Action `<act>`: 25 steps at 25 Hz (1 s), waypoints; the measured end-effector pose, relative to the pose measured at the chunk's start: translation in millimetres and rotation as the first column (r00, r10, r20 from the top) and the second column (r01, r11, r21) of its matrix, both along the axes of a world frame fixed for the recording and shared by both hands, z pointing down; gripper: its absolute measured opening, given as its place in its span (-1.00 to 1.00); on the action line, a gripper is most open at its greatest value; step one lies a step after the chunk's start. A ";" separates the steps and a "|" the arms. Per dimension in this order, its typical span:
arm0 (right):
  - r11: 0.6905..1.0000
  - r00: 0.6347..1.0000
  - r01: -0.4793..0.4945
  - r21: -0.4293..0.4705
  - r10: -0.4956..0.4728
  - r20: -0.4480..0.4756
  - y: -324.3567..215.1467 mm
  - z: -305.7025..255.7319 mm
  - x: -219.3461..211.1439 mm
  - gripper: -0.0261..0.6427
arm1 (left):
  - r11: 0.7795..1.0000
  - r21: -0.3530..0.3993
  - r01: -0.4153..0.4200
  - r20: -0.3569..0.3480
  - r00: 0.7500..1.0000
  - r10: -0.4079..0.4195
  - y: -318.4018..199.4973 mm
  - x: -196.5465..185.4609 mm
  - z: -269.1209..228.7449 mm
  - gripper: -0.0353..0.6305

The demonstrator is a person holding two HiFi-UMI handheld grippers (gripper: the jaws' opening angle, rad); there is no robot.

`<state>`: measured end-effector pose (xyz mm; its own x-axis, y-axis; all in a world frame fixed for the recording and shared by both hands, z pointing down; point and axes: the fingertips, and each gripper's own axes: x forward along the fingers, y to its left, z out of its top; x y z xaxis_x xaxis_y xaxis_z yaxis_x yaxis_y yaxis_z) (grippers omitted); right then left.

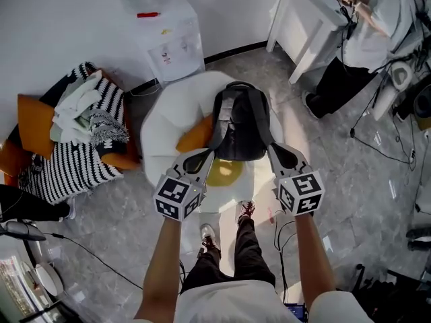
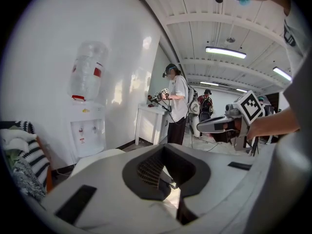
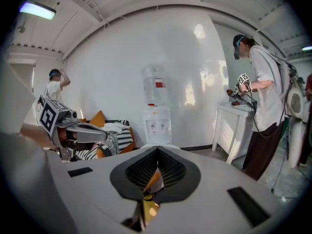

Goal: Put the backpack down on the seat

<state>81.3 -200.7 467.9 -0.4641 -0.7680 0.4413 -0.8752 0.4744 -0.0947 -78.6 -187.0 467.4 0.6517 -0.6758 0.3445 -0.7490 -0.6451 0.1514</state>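
A black backpack [image 1: 241, 130] with grey straps lies on the white rounded seat [image 1: 165, 116], back panel up, next to an orange cushion [image 1: 196, 136]. My left gripper [image 1: 202, 159] hovers by its near left corner and my right gripper [image 1: 281, 155] by its near right corner. Both are shut and both point forward over the seat. In the left gripper view the jaws [image 2: 170, 179] meet with nothing clearly between them, and the right gripper [image 2: 207, 125] shows beyond. The right gripper view shows its jaws [image 3: 151, 189] together, with only orange and yellow showing through the slit.
A water dispenser [image 1: 168, 36] stands against the wall behind the seat. Striped cushions and clothes [image 1: 81, 136] are piled at the left. A white table [image 1: 303, 19] and a person [image 1: 377, 32] are at the back right. Cables [image 1: 377, 147] cross the floor.
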 end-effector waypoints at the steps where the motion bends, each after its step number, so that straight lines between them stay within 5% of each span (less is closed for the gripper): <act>1: 1.000 1.000 0.001 0.000 -0.001 0.002 4.1 -2.2 -2.3 -0.91 | 1.000 0.003 0.004 -0.004 1.000 -0.004 2.5 -1.5 -2.7 -0.89; 25: 0.987 0.990 -0.021 0.158 -0.001 0.138 119.0 -139.1 -53.6 -0.91 | 0.983 0.176 -0.042 -0.091 0.994 0.059 114.2 -12.2 -123.7 -0.89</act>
